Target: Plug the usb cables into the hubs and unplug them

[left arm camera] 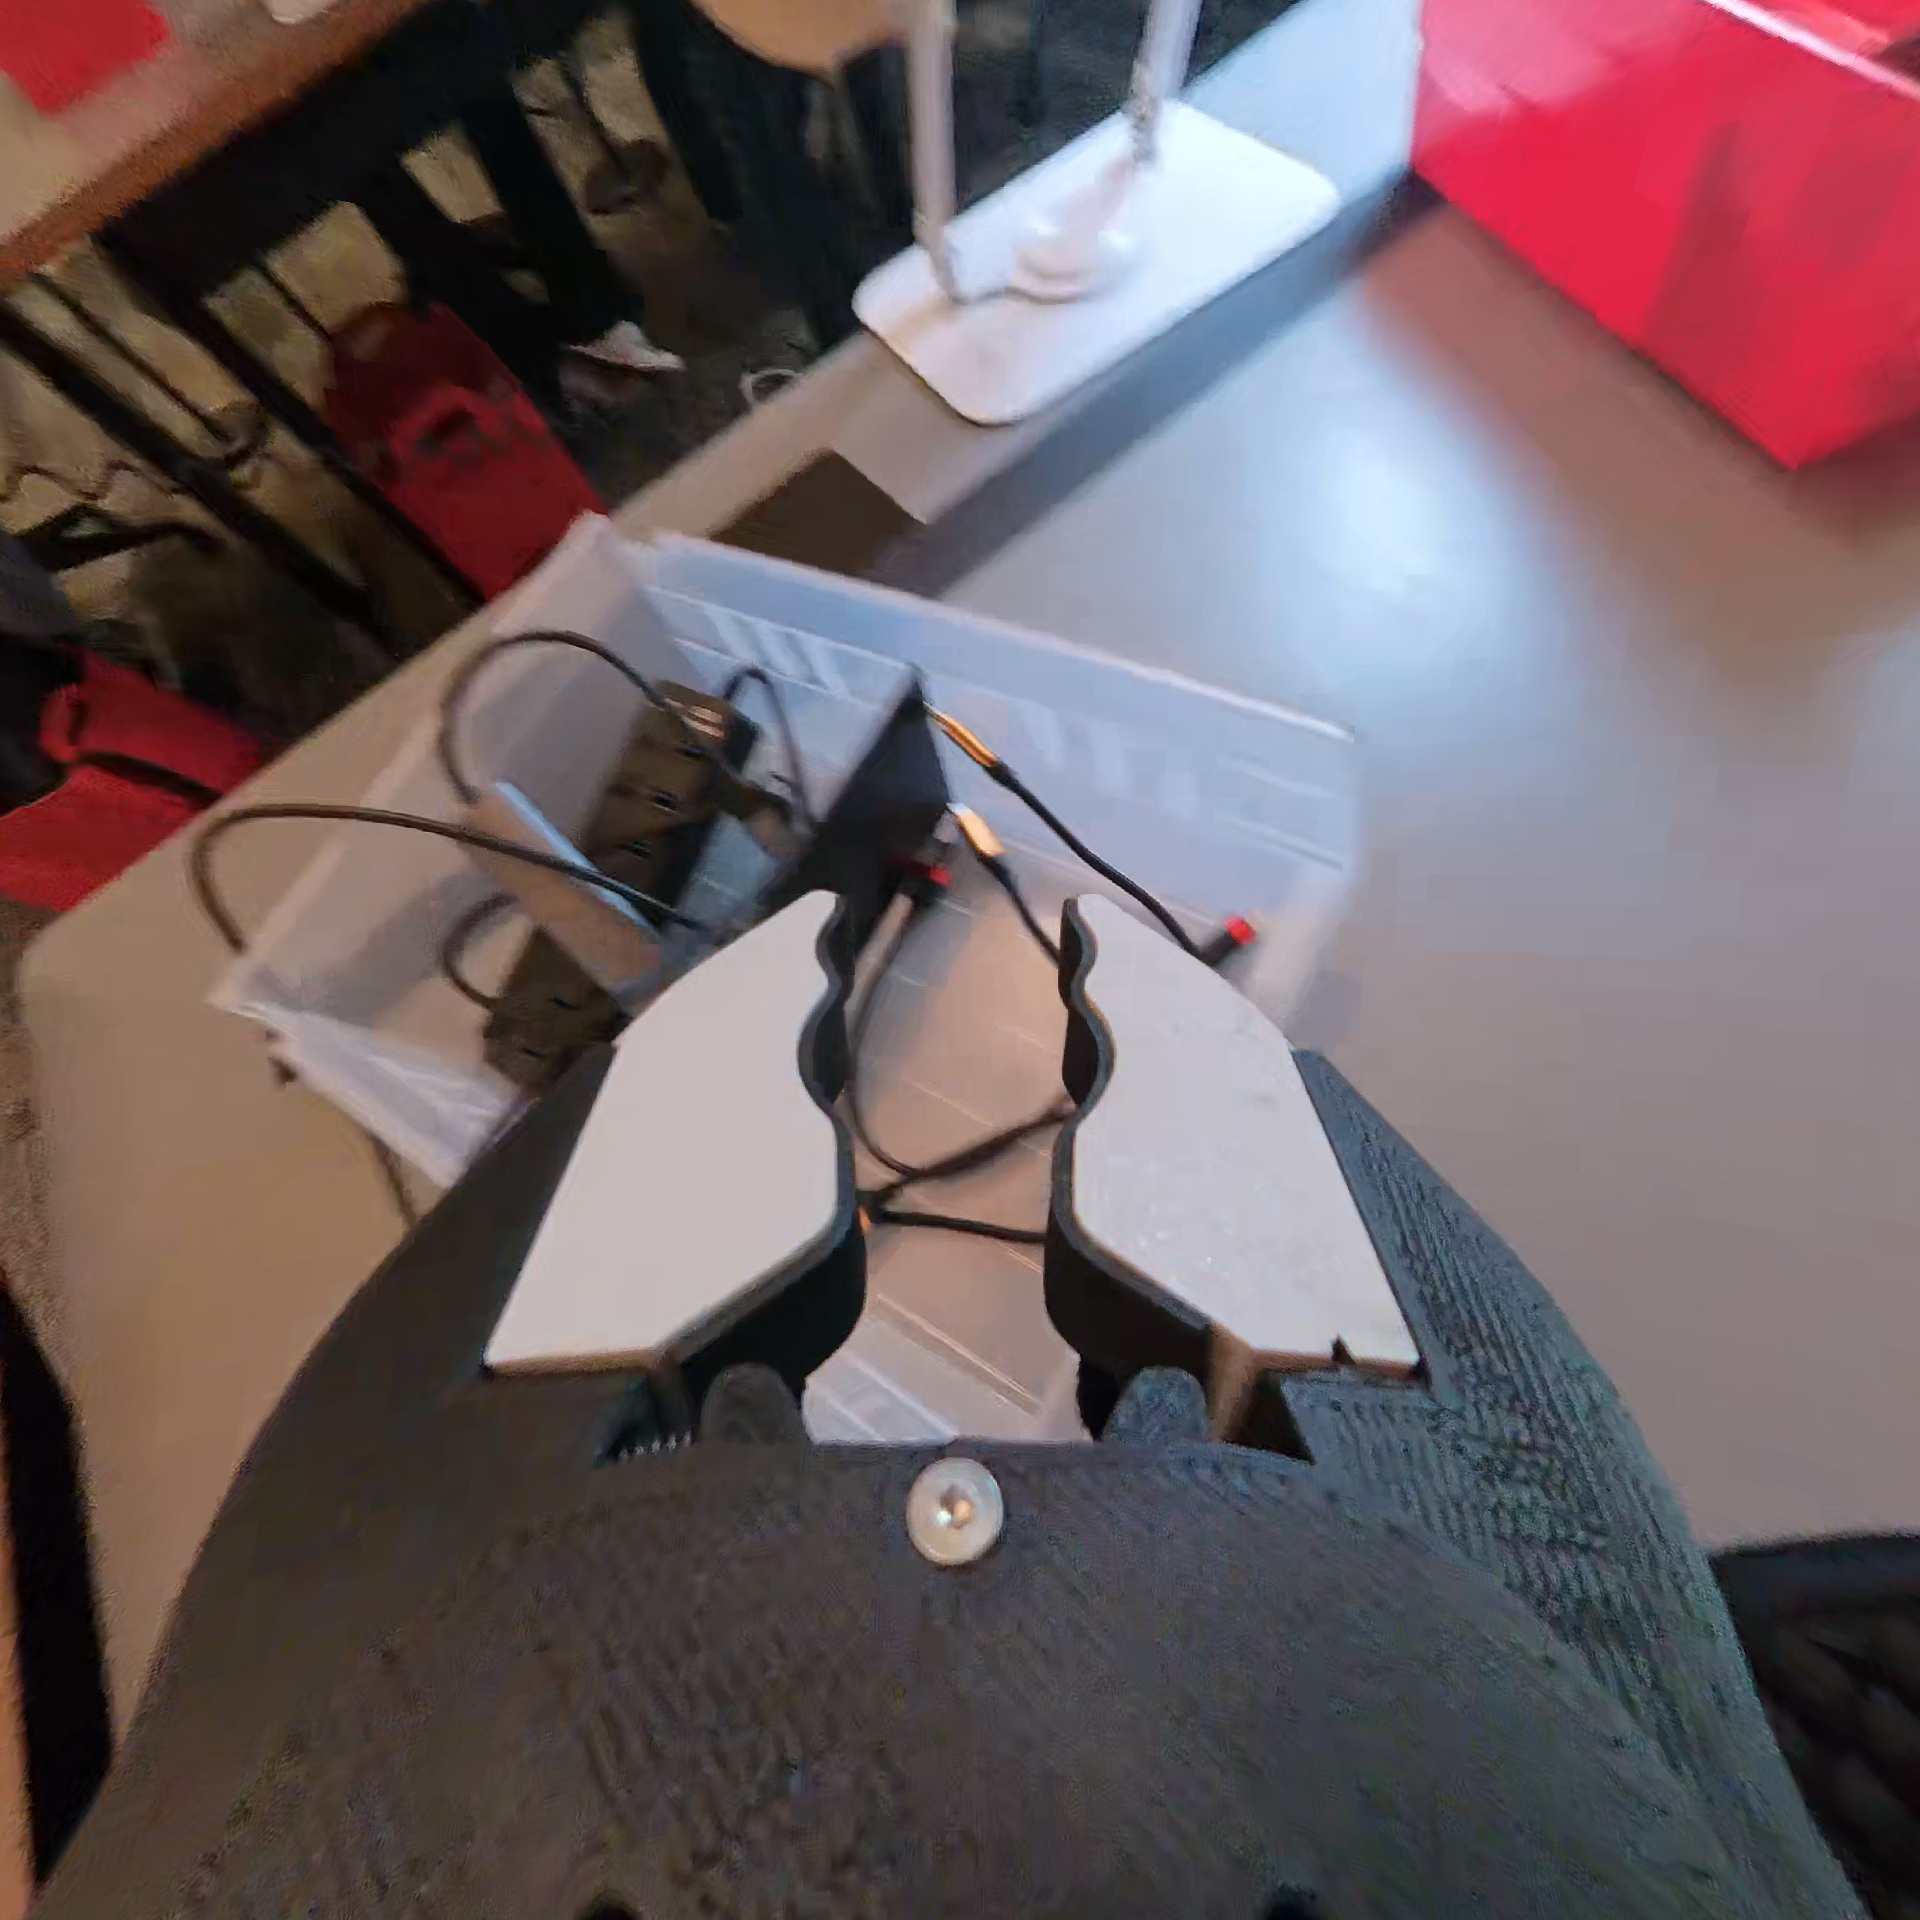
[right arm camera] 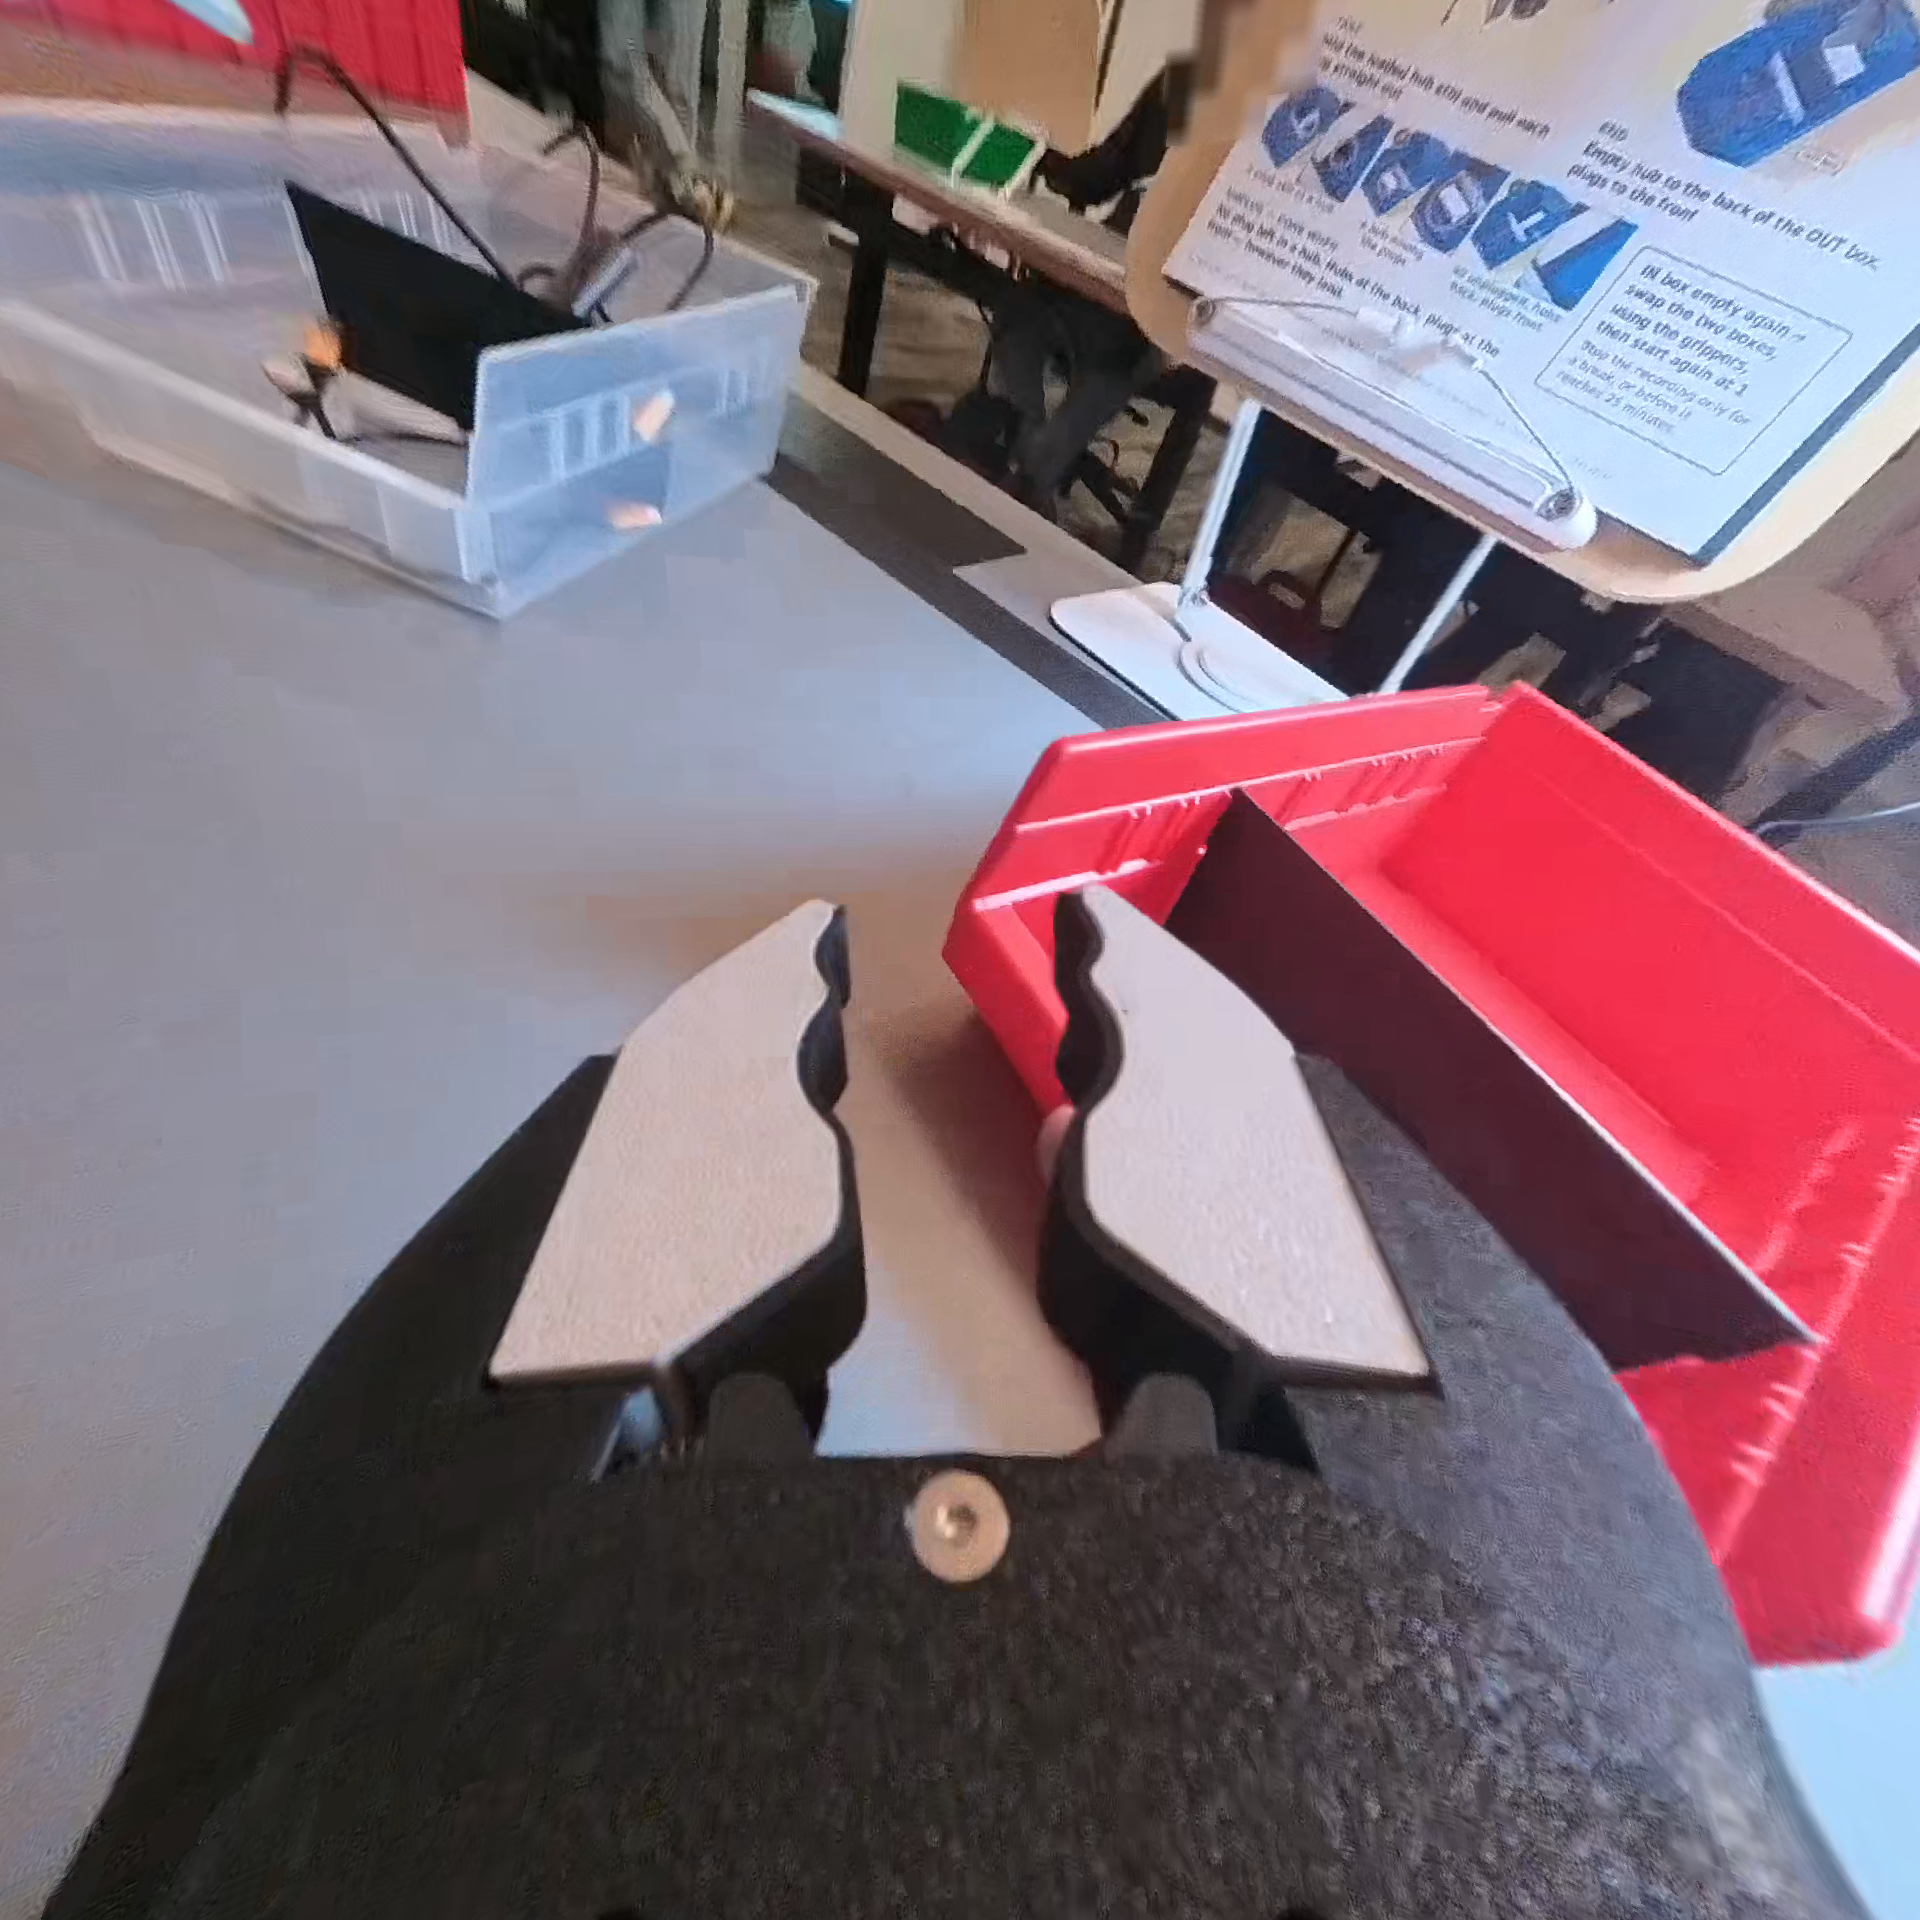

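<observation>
Holding hubs (left arm camera: 665,800) and cables (left arm camera: 1081,862), clear bin (left arm camera: 1143,727); red bin (right arm camera: 1558,935) bare.

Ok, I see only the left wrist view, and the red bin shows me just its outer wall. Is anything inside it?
Observer: No hub or cable shows in the parts of the red bin that I see. Only a black divider stands across it.
Operator: And the right gripper?
Observer: The right gripper is open and empty, over the table by the bin's near corner.
Operator: What do the white poles hold?
Observer: A tan board with a printed instruction sheet.
</observation>
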A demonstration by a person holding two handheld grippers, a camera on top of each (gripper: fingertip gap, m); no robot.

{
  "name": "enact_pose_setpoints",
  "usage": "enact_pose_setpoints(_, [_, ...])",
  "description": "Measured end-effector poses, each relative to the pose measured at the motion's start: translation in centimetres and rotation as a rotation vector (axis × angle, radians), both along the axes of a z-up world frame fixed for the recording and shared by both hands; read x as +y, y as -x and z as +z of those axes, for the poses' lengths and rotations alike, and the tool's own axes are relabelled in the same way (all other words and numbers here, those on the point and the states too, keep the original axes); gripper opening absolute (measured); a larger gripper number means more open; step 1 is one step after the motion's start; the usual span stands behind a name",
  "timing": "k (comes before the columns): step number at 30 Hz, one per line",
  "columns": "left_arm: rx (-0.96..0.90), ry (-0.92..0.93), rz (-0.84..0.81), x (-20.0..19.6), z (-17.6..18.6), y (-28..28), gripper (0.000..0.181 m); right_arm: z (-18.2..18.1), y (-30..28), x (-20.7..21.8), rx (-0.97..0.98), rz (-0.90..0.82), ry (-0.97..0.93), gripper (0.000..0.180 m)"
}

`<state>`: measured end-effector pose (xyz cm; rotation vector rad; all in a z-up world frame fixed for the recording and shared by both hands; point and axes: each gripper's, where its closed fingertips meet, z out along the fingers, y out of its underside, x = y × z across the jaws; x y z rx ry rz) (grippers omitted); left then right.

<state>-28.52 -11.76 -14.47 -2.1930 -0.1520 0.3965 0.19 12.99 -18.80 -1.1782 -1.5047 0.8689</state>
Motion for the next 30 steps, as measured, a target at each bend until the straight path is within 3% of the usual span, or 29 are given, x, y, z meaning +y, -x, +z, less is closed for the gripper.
enact_pose_setpoints(1, [0.001,-0.004,0.026,0.4,1.0,1.4,0.038,-0.1,0.1,-0.2,0.034,0.006,0.039,0.018])
enact_pose_setpoints(2, [-0.001,0.001,0.062,0.8,1.7,3.0,0.037,-0.4,0.1,-0.2,0.055,0.011,0.073,0.001])
enact_pose_setpoints(5, [0.031,0.111,0.156,2.2,1.9,8.2,0.036,-1.8,0.2,0.0,0.049,0.008,0.148,0.001])
enact_pose_setpoints(10, [0.110,0.368,0.269,4.1,-1.0,15.8,0.033,-2.2,-0.1,0.6,0.075,-0.015,0.182,0.007])
enact_pose_setpoints(15, [0.165,0.568,0.268,5.4,-4.9,20.2,0.035,-1.8,-0.3,0.9,0.100,-0.018,0.179,0.008])
enact_pose_setpoints(18, [0.195,0.630,0.258,5.8,-6.1,21.9,0.033,-1.7,-0.3,1.0,0.106,-0.014,0.180,0.008])
enact_pose_setpoints(22, [0.223,0.650,0.195,6.3,-6.7,22.5,0.014,-1.5,-0.2,0.7,0.112,0.009,0.182,0.008])
enact_pose_setpoints(30, [0.176,0.584,0.137,5.8,-4.8,20.5,0.009,-1.1,-0.4,0.1,0.121,0.040,0.168,0.008])
